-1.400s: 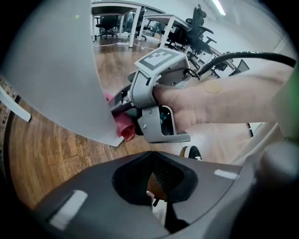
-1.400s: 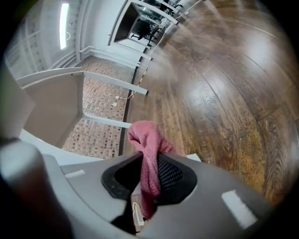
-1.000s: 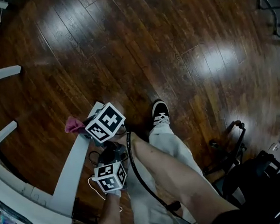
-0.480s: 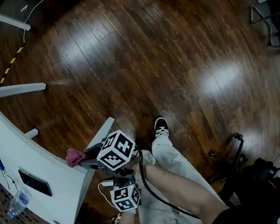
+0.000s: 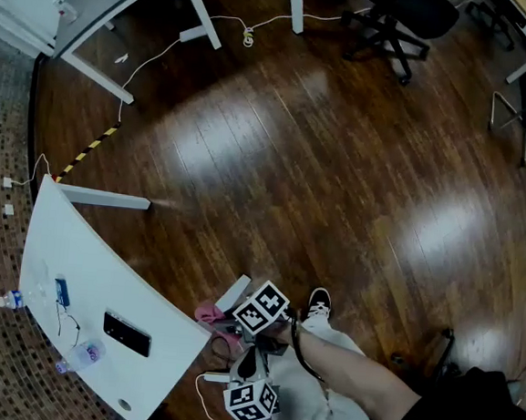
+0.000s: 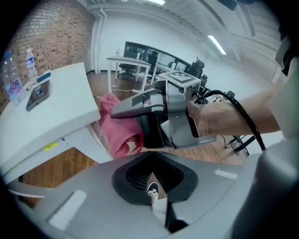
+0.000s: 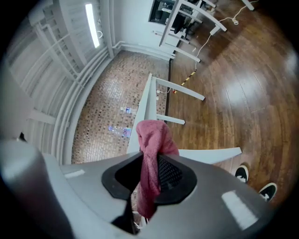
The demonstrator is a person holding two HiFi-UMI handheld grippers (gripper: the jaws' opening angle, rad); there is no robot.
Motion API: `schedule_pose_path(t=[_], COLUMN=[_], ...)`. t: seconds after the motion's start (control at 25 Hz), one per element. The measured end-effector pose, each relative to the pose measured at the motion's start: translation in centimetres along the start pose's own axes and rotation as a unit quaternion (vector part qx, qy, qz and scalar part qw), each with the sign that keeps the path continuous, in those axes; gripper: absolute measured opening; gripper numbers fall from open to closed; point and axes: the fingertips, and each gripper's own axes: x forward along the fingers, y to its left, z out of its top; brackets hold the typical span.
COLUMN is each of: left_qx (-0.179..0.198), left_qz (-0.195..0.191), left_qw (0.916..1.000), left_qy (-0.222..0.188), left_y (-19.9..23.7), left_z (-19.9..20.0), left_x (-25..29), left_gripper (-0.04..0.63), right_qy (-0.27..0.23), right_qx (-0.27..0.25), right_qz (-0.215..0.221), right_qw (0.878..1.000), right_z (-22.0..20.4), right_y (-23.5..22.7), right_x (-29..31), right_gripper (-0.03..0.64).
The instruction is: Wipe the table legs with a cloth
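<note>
Head view, left: white table (image 5: 75,261) on the wood floor (image 5: 340,166). A bottle (image 5: 8,300) lies at its left edge and a dark phone (image 5: 126,332) lies flat nearer its right.

Right edge of the table: the near leg (image 5: 233,293) shows as a short white bar sticking out over the floor.

The pink cloth (image 5: 208,314) sits right at that edge, just beside the leg. I cannot tell whether it touches the leg.

Right gripper (image 7: 148,172): jaws are closed onto the cloth. The fabric is bunched above them and a tail hangs below. The gripper points left at the table edge.

Left gripper (image 6: 152,182): sits nearer the person, just behind the right gripper and facing it. Jaws are drawn almost together, leaving only a thin slit, with nothing held.

Right of both: a black-and-white shoe (image 5: 319,303) on the floor.
</note>
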Motion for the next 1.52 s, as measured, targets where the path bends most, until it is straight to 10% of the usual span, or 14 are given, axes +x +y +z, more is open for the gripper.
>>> schedule_pose_path(t=[0.16,0.32,0.48,0.72,1.04,1.52], left_qx=[-0.037,-0.072,-0.104,-0.148,-0.236,-0.295], left_qz=[0.047,0.074,0.085,0.095,0.058,0.115], left_qw=[0.9982,0.9939,0.9903,0.9844,0.9687,0.9474], left_qy=[-0.012,-0.040,-0.033,0.011,0.049,0.049], left_y=[1.5,3.3,5.5,9.9,10.3,21.1], left_z=[3.0,6.7,8.9,12.5,14.7,26.3], left_x=[-1.7,-2.3,-2.1,-0.8,0.9,3.9], left_gripper=[0.002,0.002,0.002,0.002,0.002,0.002], right_qy=[0.083,0.273,0.405,0.472,0.518,0.535], right_qx=[-0.082,-0.285,-0.373,-0.437,-0.467,-0.484], right_qz=[-0.097,-0.141,-0.132,-0.100,-0.059,-0.058], right_qw=[0.988,0.908,0.824,0.759,0.715,0.690], right_z=[0.8,-0.3,-0.6,1.5,6.5,21.3], right_y=[-0.6,-0.1,0.2,0.3,0.3,0.0], right_x=[-0.6,0.0,0.0,3.0,7.4,17.4], right_gripper=[0.060,0.060,0.060,0.060,0.060,0.060])
